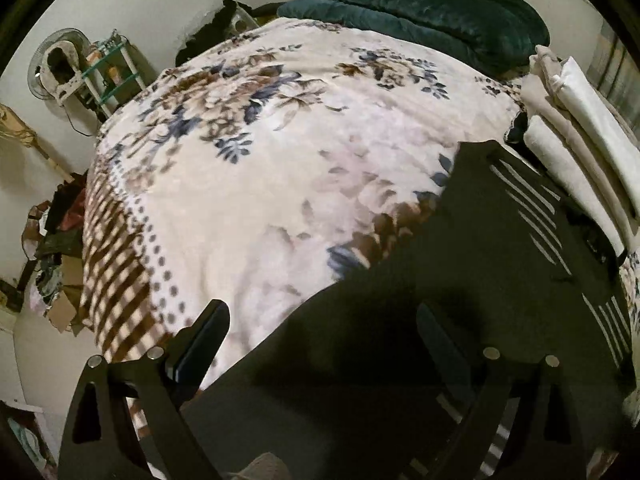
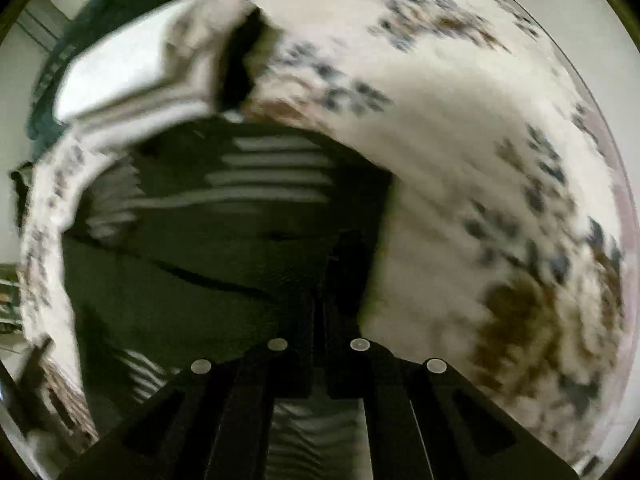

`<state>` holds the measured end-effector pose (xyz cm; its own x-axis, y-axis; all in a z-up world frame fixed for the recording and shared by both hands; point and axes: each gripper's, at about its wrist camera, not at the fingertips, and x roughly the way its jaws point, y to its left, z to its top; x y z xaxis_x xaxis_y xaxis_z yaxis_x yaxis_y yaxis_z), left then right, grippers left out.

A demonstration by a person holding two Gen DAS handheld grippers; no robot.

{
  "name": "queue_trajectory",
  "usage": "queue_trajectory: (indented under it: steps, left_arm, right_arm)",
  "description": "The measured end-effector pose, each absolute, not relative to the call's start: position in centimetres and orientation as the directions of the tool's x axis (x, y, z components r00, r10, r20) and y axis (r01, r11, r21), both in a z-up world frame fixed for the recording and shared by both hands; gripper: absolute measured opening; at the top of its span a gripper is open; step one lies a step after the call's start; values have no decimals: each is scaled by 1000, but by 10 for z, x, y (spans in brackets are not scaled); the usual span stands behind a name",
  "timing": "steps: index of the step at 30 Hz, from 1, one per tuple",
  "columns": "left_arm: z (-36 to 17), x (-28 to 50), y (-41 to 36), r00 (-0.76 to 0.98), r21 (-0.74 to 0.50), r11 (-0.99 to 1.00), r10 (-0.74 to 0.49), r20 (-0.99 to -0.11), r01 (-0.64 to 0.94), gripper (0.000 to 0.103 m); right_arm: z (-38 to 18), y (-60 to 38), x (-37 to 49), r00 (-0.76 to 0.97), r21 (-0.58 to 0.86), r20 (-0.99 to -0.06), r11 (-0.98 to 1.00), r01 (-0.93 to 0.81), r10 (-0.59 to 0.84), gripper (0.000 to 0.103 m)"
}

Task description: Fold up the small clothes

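Observation:
A dark green garment with white stripes [image 1: 460,260] lies flat on the floral blanket [image 1: 260,168] of the bed. My left gripper [image 1: 324,328] is open; its left finger is over the blanket and its right finger over the garment's edge. In the blurred right wrist view the same garment [image 2: 208,264] lies ahead. My right gripper [image 2: 320,280] is shut, its fingers pressed together at the garment's right edge; cloth seems pinched between them.
A stack of folded pale cloths [image 1: 576,120] lies at the bed's right, also in the right wrist view [image 2: 132,76]. A dark green quilt [image 1: 420,8] sits at the far end. Clutter and a rack [image 1: 108,76] stand left of the bed.

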<state>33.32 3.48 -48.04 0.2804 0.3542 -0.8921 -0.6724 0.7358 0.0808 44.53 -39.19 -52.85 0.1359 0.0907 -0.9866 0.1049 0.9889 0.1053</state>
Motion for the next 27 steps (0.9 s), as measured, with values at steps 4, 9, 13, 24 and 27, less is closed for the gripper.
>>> queue_trajectory:
  steps: [4, 9, 13, 24, 27]
  left_arm:
    - [-492, 352, 39, 280, 64, 741, 330, -902, -668, 96]
    - [-500, 379, 44, 292, 48, 764, 303, -907, -643, 96]
    - [-509, 420, 43, 313, 82, 826, 301, -901, -558, 96]
    - [-557, 491, 74, 249, 156, 867, 301, -920, -473, 98]
    - [-562, 500, 85, 248, 128, 869, 273, -930, -478, 98]
  right_arm:
    - [-565, -408, 445, -69, 84, -993, 989, 123, 93, 10]
    - [-524, -407, 469, 53, 200, -980, 964, 175, 194, 50]
    - [-518, -352, 492, 45, 302, -953, 953, 23, 301, 54]
    - [-600, -214, 491, -111, 148, -988, 880, -450, 110, 34]
    - [-597, -222, 491, -46, 89, -996, 908, -409, 77, 4]
